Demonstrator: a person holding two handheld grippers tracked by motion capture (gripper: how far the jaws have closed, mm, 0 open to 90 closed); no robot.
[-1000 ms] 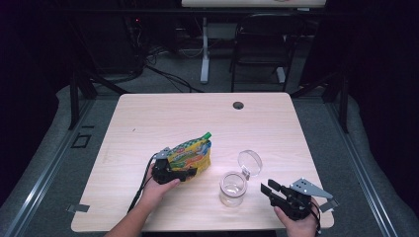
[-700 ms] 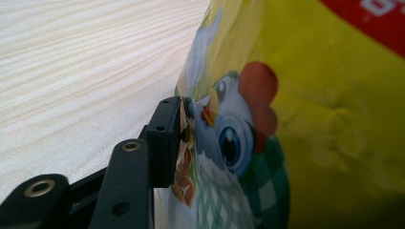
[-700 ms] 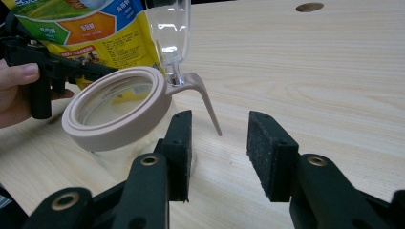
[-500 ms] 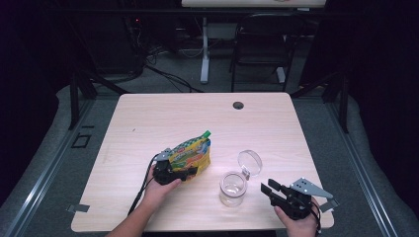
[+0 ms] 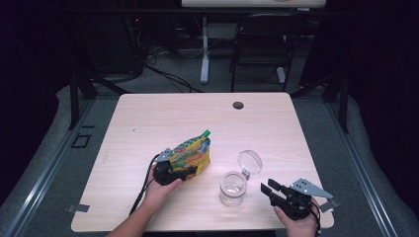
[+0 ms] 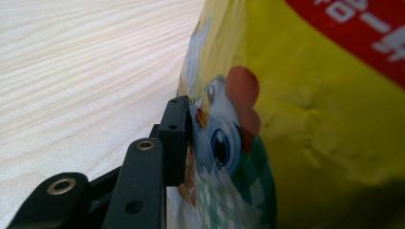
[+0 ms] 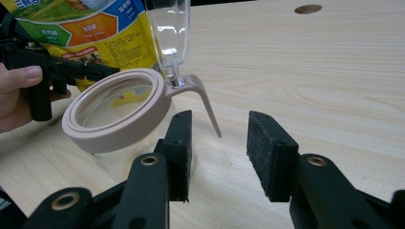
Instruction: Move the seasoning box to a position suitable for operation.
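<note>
Here, the fingers [image 6: 175, 138] of the left gripper [image 5: 174, 173] have just been closing and are pressed against the snack bag [image 5: 191, 153], whose printed face is seen at the right of the left gripper view; the bag is found on the desk [image 5: 148, 118] just left of centre in the high view. The right gripper [image 5: 276, 192] is held with fingers [image 7: 267, 152] apart and nothing between them, at the lower right, near the open glass jar [image 5: 233, 187] with its hinged lid [image 5: 249, 162].

A pale wooden table [image 5: 148, 118] with a dark cable hole [image 5: 238, 105] near its far edge is carrying a yellow snack bag [image 5: 192, 154] and a clear glass jar [image 5: 232, 187], its hinged lid [image 5: 249, 161] standing open.
</note>
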